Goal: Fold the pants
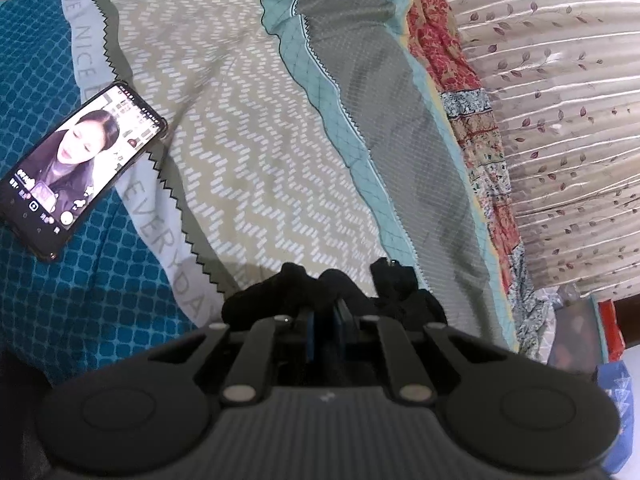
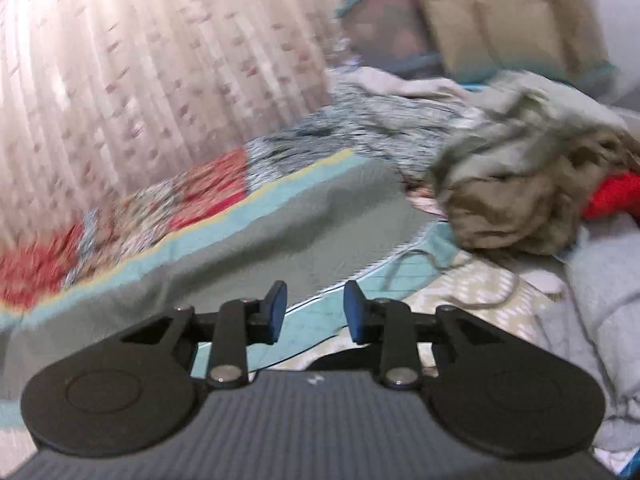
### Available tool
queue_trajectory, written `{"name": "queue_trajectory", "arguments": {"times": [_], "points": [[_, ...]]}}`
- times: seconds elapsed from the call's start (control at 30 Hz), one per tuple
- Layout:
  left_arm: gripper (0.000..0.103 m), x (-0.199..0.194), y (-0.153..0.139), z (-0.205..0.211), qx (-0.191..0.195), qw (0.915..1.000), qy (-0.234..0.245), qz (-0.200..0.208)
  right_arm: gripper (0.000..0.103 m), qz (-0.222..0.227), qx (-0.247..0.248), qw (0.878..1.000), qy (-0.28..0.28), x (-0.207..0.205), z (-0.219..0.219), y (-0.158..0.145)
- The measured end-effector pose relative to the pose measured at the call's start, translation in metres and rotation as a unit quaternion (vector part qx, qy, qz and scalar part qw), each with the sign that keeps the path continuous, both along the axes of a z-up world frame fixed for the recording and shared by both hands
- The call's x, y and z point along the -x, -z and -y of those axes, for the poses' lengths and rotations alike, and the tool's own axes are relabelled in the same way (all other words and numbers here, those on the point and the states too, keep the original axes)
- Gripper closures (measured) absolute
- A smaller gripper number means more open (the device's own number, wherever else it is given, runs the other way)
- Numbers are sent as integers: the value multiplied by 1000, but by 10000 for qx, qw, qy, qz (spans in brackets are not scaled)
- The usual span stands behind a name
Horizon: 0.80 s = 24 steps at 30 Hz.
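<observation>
In the left wrist view my left gripper (image 1: pixel 323 312) is shut on a bunch of black pants fabric (image 1: pixel 400 292), which bulges around the blue pads and hides the fingertips. It hangs just above the patterned bedsheet (image 1: pixel 248 152). In the right wrist view my right gripper (image 2: pixel 315 312) is open and empty, its blue pads (image 2: pixel 277 308) apart, above the grey and teal part of the bedsheet (image 2: pixel 280 232). No pants show in the right wrist view, which is blurred.
A phone (image 1: pixel 76 168) with a lit screen lies on the bed at left. A patterned curtain (image 1: pixel 560 120) hangs beyond the bed's right edge. A heap of crumpled clothes (image 2: pixel 520 184) lies on the bed at right, with a red item (image 2: pixel 612 196) and a cardboard box (image 2: pixel 508 12) behind.
</observation>
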<state>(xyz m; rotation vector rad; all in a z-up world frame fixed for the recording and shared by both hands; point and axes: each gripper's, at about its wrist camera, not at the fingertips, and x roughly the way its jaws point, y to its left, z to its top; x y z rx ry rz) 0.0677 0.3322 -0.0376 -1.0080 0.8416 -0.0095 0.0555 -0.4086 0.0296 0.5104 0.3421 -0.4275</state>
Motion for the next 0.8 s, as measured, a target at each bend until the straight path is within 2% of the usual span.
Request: {"name": "queue_trajectory", "arguments": {"times": [0.1, 0.23, 0.37, 0.4, 0.43, 0.47, 0.5, 0.53, 0.6, 0.7, 0.8], "points": [[94, -1, 6, -4, 66, 9999, -34, -87, 68, -149, -607, 9969, 485, 19, 21, 33], [94, -4, 8, -6, 77, 9999, -59, -139, 66, -501, -1250, 9888, 638, 42, 24, 73], [94, -5, 3, -2, -1, 9999, -49, -127, 60, -713, -1971, 9753, 700, 26, 24, 105], [94, -4, 2, -2, -9, 9999, -53, -118, 60, -630, -2035, 9744, 722, 25, 19, 99], [94, -3, 1, -1, -19, 9999, -59, -117, 64, -539, -2040, 9753, 660, 21, 17, 98], [94, -3, -1, 0, -29, 9999, -61, -118, 74, -589, -2004, 9761, 594, 15, 16, 94], [94, -2, -2, 0, -37, 9999, -60, -115, 90, -722, -1900, 9775, 558, 8, 15, 89], [94, -1, -4, 0, -37, 9999, -52, -98, 91, -788, -1739, 9797, 607, 7, 15, 80], [94, 2, -8, 1, -57, 10000, -20, -63, 91, -426, -1427, 9865, 686, 20, 15, 57], [94, 9, -9, 7, -90, 9998, 141, -69, 91, 158, -782, 9924, 938, 68, 16, 9], [94, 20, 2, 17, -70, 9989, 430, -197, 91, 297, -456, 9908, 1241, 129, 27, -11]]}}
